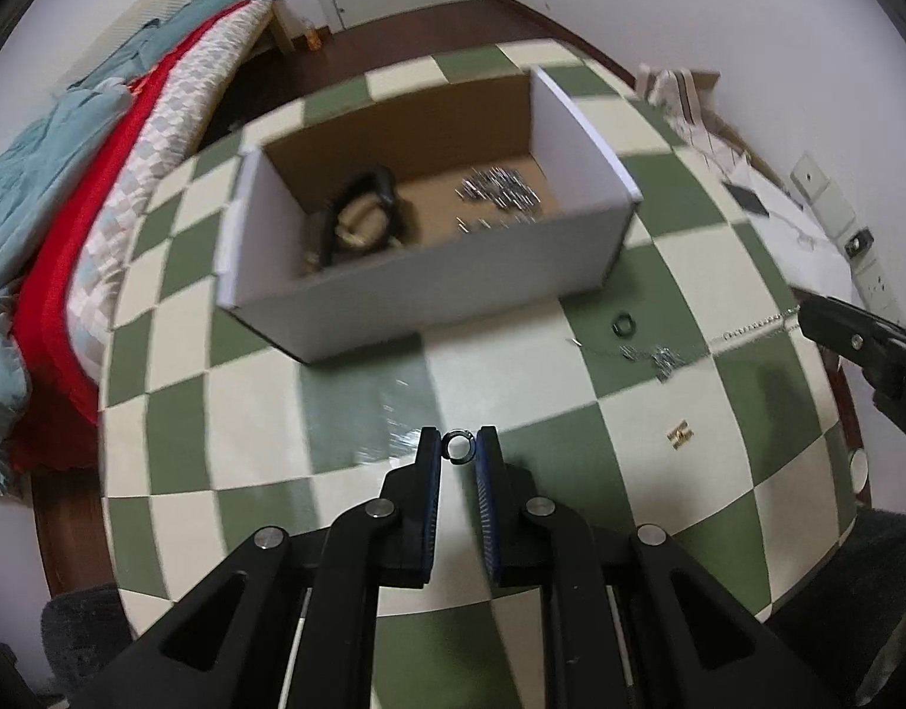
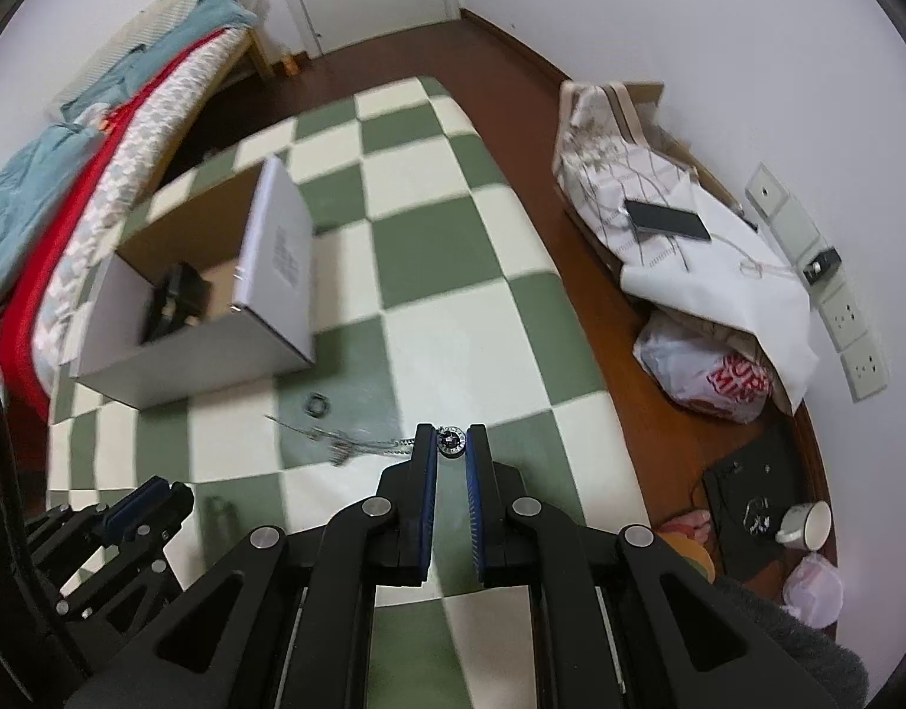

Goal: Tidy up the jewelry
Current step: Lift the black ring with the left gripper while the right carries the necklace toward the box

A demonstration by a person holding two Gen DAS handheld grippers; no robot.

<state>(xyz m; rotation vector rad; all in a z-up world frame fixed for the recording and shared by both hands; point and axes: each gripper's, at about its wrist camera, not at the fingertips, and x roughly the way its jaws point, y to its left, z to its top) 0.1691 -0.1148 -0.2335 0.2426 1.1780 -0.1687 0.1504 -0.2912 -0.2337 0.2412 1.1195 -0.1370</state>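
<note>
A bedroom with white walls and a red-brown floor; a counter (image 1: pixel 263 413) under a green-and-cream chequered cloth carries an open white cardboard box (image 1: pixel 429 295) with a brown interior, already containing a dark coiled band (image 1: pixel 364 212) and a heap of silver chain links (image 1: pixel 500 189). The left tongs (image 1: pixel 457 448) are clamped on a small dark metal ring (image 1: pixel 457 448), held short of the box. The right tongs (image 2: pixel 451 443) are clamped on a round dark pendant (image 2: pixel 451 443), whose silver chain (image 2: pixel 346 440) trails across the cloth; a second dark ring (image 2: pixel 317 403) lies loose nearby. The step in hand appears to be the carry to the box. Next, each piece must clear the near wall, the chain lifted free.
</note>
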